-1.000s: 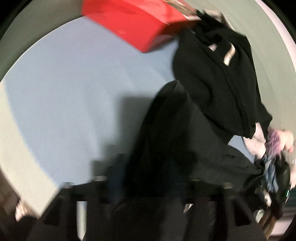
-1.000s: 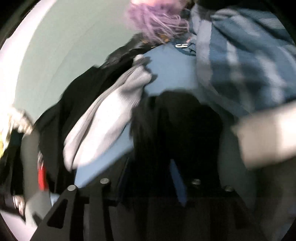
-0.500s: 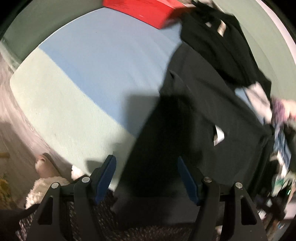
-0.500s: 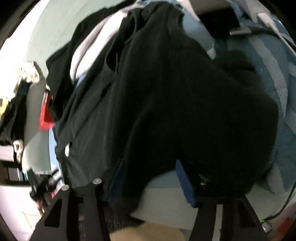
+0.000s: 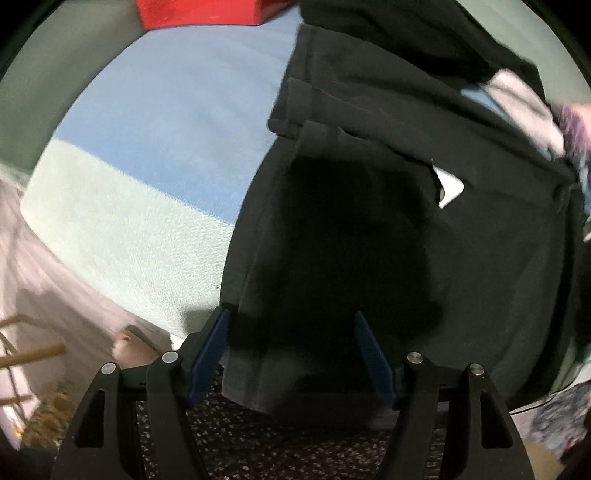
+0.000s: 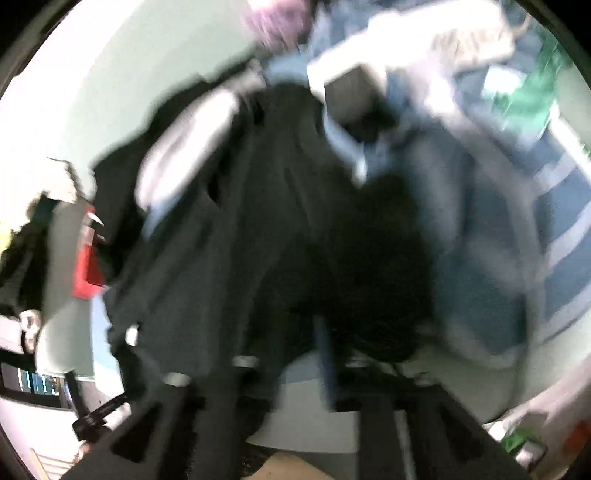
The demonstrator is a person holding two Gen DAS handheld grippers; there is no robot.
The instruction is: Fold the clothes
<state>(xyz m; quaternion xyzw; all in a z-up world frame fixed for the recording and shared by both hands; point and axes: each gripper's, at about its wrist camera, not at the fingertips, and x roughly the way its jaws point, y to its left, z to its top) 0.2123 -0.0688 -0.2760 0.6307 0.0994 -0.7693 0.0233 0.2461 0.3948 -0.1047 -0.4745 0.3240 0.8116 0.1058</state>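
1. The left claw (image 5: 291, 347) stood released, its two blue-padded fingers (image 5: 208, 350) spread apart with the lower hem of a black garment (image 5: 406, 229) lying between them, not pinched.
2. The black garment lay spread flat on a bed covered by a blue-and-pale-green blanket (image 5: 147, 177); its bottom edge hung over the near edge of the bed, above speckled dark carpet (image 5: 295, 443).
3. A small white tag (image 5: 448, 190) showed on the garment's upper right part.
4. Another dark garment (image 5: 388, 33) was bunched at the far end of the first, and a red box (image 5: 207, 13) sat on the blanket just beside it at the top of the left wrist view.
5. A light grey cloth (image 5: 524, 107) and something purple (image 5: 572, 125) lay at the right edge, beyond the black garment.
6. The right wrist view was heavily blurred. The right claw (image 6: 295, 369) hung over the same black garment (image 6: 277, 221); whether it was released or clenched could not be told.
7. To that claw's right lay blue striped fabric (image 6: 554, 229), with a pale cloth (image 6: 406, 48) farther back.
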